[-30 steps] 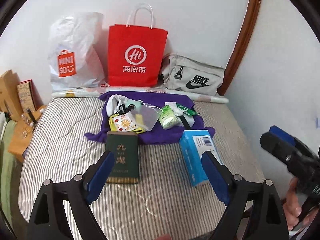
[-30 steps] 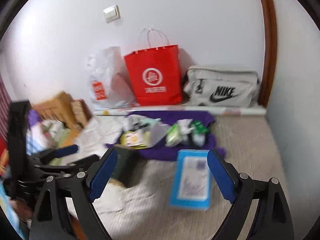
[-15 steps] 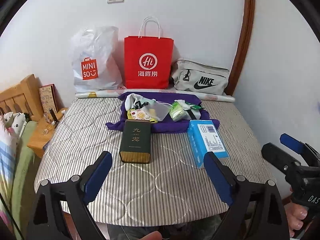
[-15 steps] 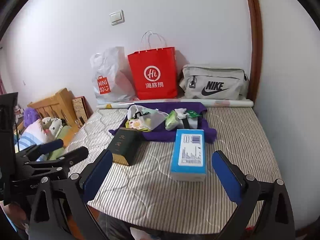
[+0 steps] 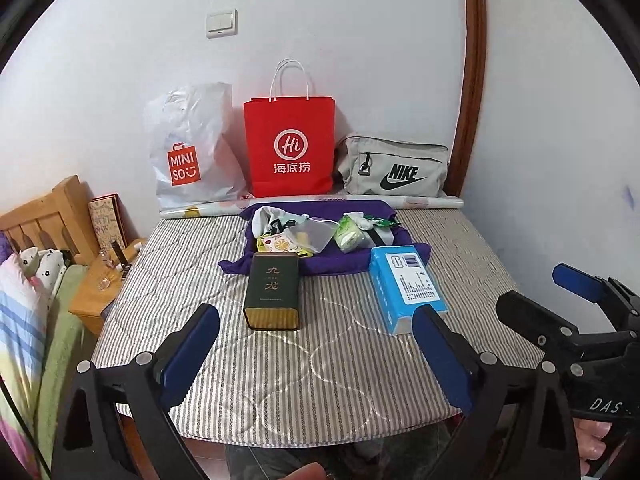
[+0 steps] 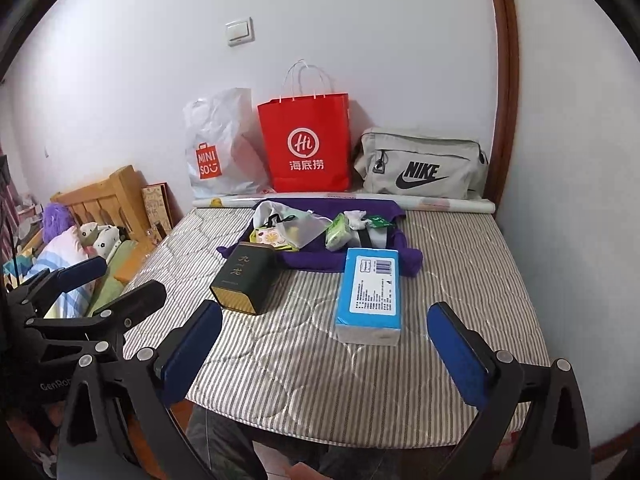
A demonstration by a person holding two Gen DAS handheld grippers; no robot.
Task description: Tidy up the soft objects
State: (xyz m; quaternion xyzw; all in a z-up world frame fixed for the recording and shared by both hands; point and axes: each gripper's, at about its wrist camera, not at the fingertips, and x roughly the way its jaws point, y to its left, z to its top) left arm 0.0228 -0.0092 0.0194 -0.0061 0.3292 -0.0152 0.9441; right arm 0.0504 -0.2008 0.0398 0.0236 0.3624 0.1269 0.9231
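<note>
The soft stuff (image 5: 320,232) is sitting piled on the purple cloth (image 5: 352,262) mid-mattress, w/ both my tongs, left (image 5: 316,350) & right (image 6: 326,352), hanging released & empty, the pile lying straight ahead, stretched crosswise, neither hand clearly nearer.

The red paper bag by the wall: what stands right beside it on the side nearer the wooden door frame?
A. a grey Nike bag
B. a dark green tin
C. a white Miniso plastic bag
A: the grey Nike bag sits between the red paper bag and the wooden frame.
</note>
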